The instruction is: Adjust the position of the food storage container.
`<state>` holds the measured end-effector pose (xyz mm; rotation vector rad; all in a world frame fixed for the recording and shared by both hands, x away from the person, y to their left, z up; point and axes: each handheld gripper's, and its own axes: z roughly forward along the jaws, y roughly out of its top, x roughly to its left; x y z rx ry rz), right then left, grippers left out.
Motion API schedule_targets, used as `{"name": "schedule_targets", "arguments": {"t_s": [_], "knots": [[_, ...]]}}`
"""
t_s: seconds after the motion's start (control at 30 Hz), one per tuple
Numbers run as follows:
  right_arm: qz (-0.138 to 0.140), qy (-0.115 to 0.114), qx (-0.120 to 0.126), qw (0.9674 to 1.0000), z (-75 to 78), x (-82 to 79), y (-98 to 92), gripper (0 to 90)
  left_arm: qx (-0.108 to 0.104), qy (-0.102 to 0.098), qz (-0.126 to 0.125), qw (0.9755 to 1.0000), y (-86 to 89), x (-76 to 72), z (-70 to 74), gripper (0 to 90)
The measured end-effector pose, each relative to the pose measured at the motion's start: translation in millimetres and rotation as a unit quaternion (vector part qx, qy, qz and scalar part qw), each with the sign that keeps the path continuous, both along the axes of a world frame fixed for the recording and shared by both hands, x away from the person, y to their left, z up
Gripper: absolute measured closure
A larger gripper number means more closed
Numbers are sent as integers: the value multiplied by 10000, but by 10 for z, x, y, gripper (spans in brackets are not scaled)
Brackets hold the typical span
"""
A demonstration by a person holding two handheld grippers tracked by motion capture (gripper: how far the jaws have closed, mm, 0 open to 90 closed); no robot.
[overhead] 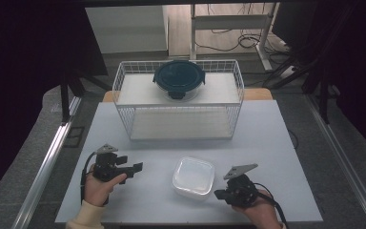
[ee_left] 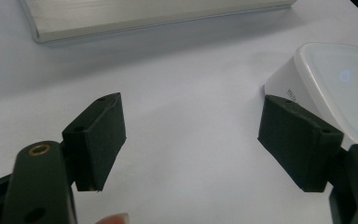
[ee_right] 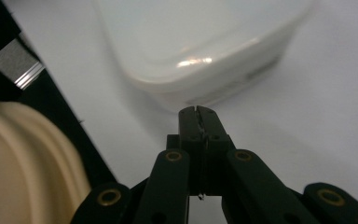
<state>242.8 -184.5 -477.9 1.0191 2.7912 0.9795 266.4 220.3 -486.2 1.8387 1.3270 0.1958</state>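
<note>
White tabletop (overhead: pixel 267 143), two hand-held tongs at near edge.
Between them, white lidded container (overhead: pixel 194 177), squarish, lying flat, lid up; left gripper (overhead: pixel 136 167) spread apart and empty, right gripper (overhead: pixel 218 193) pressed together just beside container's corner. Farther back, wire basket (overhead: pixel 178 102) with dark round lidded bowl (overhead: pixel 178 78) on top.

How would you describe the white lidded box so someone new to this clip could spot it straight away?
Start at the white wire basket at the table's far side, then come toward the person. The white box sits on the bare tabletop between the left gripper and the right gripper. It is square with rounded corners and pale, unlike the round, dark-lidded container on the basket.
</note>
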Motion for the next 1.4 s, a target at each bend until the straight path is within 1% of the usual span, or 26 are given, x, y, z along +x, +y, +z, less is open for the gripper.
{"name": "schedule_targets", "arguments": {"t_s": [0.07, 0.1, 0.13, 0.17, 0.2, 0.43, 0.47, 0.67, 0.83, 0.87, 1.03, 1.1, 1.13, 1.2, 1.23, 1.27, 1.3, 1.4], "knots": [[182, 87, 14, 9998, -5, -48, 92, 895, 9, -8, -17, 10000, -3, -4, 3, 223], [182, 87, 14, 9998, -5, -48, 92, 895, 9, -8, -17, 10000, -3, -4, 3, 223], [299, 185, 81, 9993, -36, -74, 146, 895, 10, -6, -46, 10000, -7, -3, 3, 223], [299, 185, 81, 9993, -36, -74, 146, 895, 10, -6, -46, 10000, -7, -3, 3, 223], [379, 243, 40, 9990, -78, -97, 203, 895, 9, 8, -46, 10000, -13, -3, 0, 224], [411, 176, 59, 9990, -105, -95, 297, 895, 22, 8, -44, 10000, -13, 3, -6, 223], [377, 145, 70, 9992, -109, -79, 319, 896, 26, 8, -55, 10000, -16, 1, -3, 223], [371, 129, 77, 9992, -133, -65, 332, 896, 13, 30, -56, 10000, -14, 3, -3, 222], [229, 73, 81, 9997, -114, -26, 277, 896, 16, 25, -52, 10000, -10, 2, -5, 222], [125, 38, 93, 9999, -111, 4, 247, 896, 21, 22, -50, 10000, -9, -1, -4, 222], [2, 10, 81, 10000, -133, 64, 204, 896, 23, 16, -54, 10000, -14, -5, 0, 223], [-72, -47, 62, 9999, -137, 108, 174, 896, 24, 28, -53, 10000, -18, -4, -3, 222], [-183, -66, 53, 9998, -132, 161, 134, 896, 27, 30, -50, 10000, -18, -3, -4, 222], [-231, -77, 65, 9997, -129, 187, 116, 896, 37, 36, -57, 10000, -18, -2, -5, 222], [-320, -98, 91, 9994, -117, 236, 85, 896, 42, 34, -57, 10000, -19, -4, -5, 222], [-372, -102, 93, 9992, -112, 252, 77, 895, 45, 33, -57, 10000, -21, -6, -4, 222], [-372, -102, 93, 9992, -112, 252, 77, 895, 45, 33, -57, 10000, -21, -6, -4, 222], [-492, -130, 104, 9986, -107, 334, 59, 895, 46, -5, -80, 10000, -43, -19, 16, 222]]}}
